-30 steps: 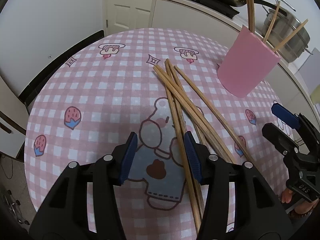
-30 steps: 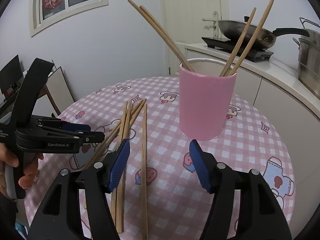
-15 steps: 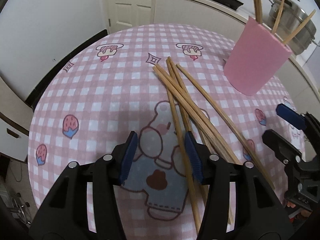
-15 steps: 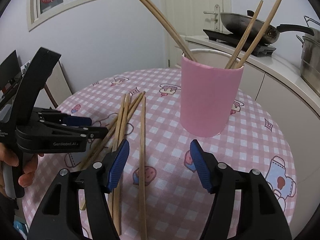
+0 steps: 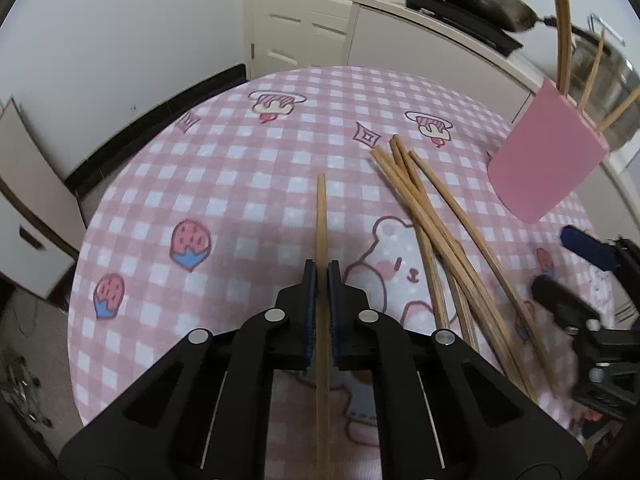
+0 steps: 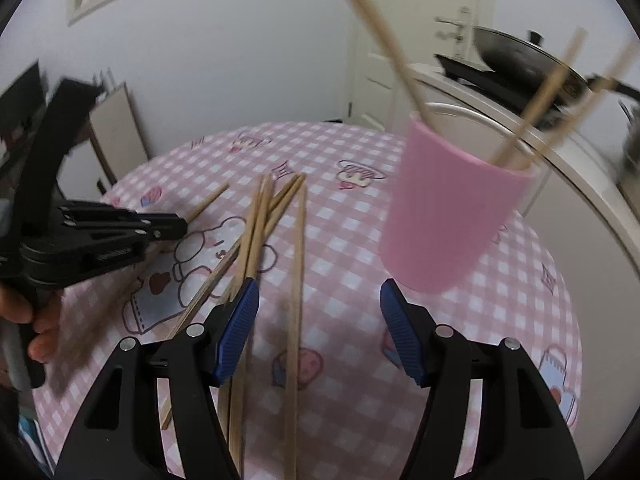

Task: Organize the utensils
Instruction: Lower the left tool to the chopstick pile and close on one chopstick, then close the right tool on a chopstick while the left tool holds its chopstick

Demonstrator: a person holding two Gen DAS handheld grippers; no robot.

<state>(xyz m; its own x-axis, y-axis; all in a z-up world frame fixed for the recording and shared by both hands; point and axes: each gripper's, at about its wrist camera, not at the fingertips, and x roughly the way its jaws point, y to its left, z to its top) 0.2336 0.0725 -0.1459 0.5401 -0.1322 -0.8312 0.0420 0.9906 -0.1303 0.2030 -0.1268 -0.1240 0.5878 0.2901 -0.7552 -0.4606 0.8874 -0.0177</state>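
A: From the left wrist, how does the left claw (image 5: 322,276) stand?

B: Its blue pads are pressed together on a single chopstick (image 5: 321,216). The stick runs straight through the middle of the claw: its far end points out ahead over the pink checked tabletop (image 5: 224,184), and its near end passes back between the black arms toward the bottom of the picture.

A: And the rest of the utensils?

B: A loose pile of chopsticks (image 5: 432,216) lies to the right of the claw, fanned and crossing each other, apart from the held one. Farther right stands the pink cup (image 5: 548,160) with several sticks leaning out of it. The right claw (image 5: 576,264) shows at the right edge, near the pile's lower ends.

A: Now the right wrist?

B: The right claw (image 6: 318,332) is spread wide with nothing pinched. One chopstick of the pile (image 6: 297,280) lies on the cloth between its pads, closer to the left pad, touching neither that I can see. The other sticks run under and beside the left pad.

A: The cup?

B: The pink cup (image 6: 448,216) stands ahead and to the right of the claw, just beyond the right pad, blurred. On the left the left claw (image 6: 180,226), seen from the side, holds its chopstick (image 6: 208,202), whose tip sticks out past it. A hand (image 6: 36,320) grips its handle.
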